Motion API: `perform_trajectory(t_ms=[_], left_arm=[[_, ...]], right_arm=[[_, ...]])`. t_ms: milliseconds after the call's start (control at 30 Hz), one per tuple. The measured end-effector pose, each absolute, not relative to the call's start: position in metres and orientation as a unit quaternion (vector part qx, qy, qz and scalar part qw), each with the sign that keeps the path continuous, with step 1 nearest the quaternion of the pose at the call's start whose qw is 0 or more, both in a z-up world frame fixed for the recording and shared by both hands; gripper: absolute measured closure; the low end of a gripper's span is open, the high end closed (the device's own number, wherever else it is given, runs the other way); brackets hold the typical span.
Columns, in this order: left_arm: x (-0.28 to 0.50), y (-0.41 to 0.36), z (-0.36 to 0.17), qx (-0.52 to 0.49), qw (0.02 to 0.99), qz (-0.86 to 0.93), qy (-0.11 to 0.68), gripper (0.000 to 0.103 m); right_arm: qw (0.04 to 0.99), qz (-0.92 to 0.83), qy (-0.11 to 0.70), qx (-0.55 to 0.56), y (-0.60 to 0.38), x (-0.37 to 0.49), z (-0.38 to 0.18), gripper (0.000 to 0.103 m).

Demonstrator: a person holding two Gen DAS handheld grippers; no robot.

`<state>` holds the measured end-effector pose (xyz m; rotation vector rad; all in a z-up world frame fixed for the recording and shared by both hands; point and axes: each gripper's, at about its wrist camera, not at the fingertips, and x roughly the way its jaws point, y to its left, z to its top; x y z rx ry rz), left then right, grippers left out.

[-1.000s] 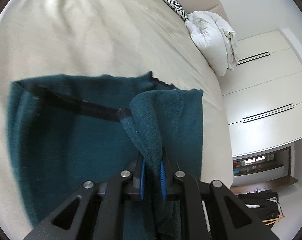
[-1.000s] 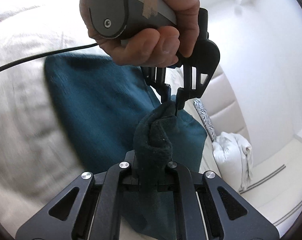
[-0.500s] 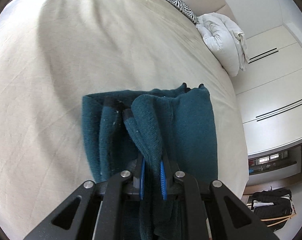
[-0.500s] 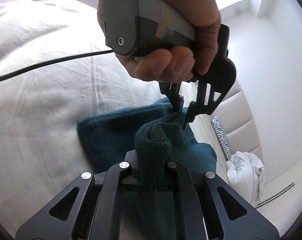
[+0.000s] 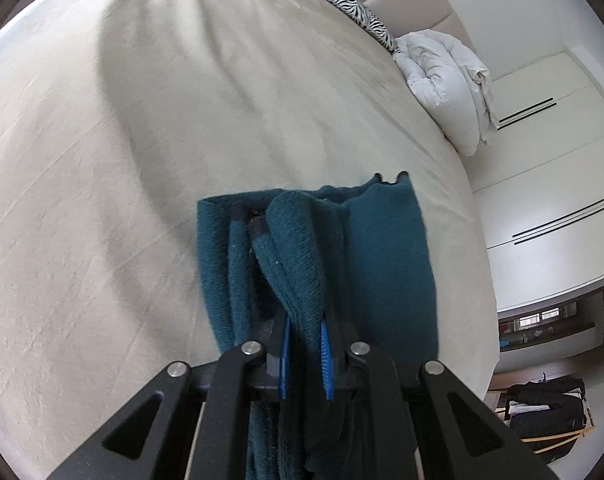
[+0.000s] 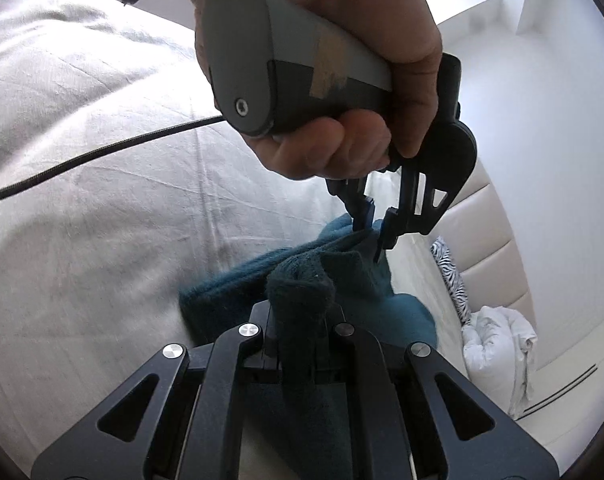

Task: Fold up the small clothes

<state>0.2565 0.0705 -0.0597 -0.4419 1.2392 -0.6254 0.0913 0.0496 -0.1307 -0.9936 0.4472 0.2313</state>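
Bedsheet (image 5: pixel 182 120) under gripped teal garment (image 5: pixel 382 248)

Cream bedsheet (image 5: pixel 182 120), zebra pillow (image 5: pixel 354 4), white duvet (image 5: pixel 446 80), padded headboard (image 5: pixel 414 0), white wardrobe doors (image 5: pixel 550 200)

I see one teal knitted garment (image 5: pixel 386 256), thick and ribbed in texture, doubled over on itself above the cream bed sheet (image 5: pixel 142 160), with a dark band visible along an inner edge near the fold. Its near corners are bunched into rounded rolls, one pinched between the blue-padded tips of my left gripper (image 5: pixel 305 354) and the other clamped in my right gripper (image 6: pixel 300 338), which the cloth largely covers. From the right wrist view the garment (image 6: pixel 342 276) hangs slack between both pinch points, its lower part draped toward the sheet.
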Motion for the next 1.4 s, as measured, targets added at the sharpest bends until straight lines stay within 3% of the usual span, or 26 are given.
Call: perform_trajectory(t_ms=[367, 500, 567, 733, 833, 967, 1067, 1233, 1400], left_arm=[[0.248, 0.087, -0.083, -0.247, 0.743, -0.279, 0.555, 0.085], [0.239, 0.091, -0.074, -0.247, 0.753, -0.263, 0.55, 0.083], [0.233, 0.089, -0.059, -0.216, 0.774, -0.248, 0.541, 0.077], [0.213, 0.077, -0.006, -0.147, 0.832, -0.219, 0.488, 0.073], [0.197, 0.039, 0.013, -0.099, 0.845, -0.235, 0.47, 0.064], [0.18, -0.015, 0.001, -0.011, 0.859, -0.214, 0.465, 0.06], [0.181, -0.03, -0.032, 0.052, 0.859, -0.165, 0.481, 0.06], [0.179, -0.017, -0.057, 0.061, 0.864, -0.172, 0.47, 0.06], [0.177, -0.008, -0.064, 0.058, 0.867, -0.182, 0.461, 0.062]], right_arm=[[0.851, 0.124, 0.21, -0.465, 0.028, 0.116, -0.142, 0.091], [0.854, 0.135, 0.202, -0.46, 0.016, 0.098, -0.125, 0.081], [0.864, 0.152, 0.202, -0.435, 0.0, 0.077, -0.109, 0.08], [0.903, 0.18, 0.286, -0.263, -0.082, 0.065, -0.063, 0.08], [0.917, 0.174, 0.344, -0.102, -0.158, 0.088, -0.038, 0.08], [0.894, 0.18, 0.377, 0.159, -0.28, 0.131, -0.023, 0.08], [0.859, 0.202, 0.368, 0.292, -0.338, 0.157, -0.021, 0.08], [0.815, 0.216, 0.384, 0.377, -0.37, 0.206, -0.044, 0.078], [0.777, 0.249, 0.408, 0.409, -0.338, 0.26, -0.079, 0.078]])
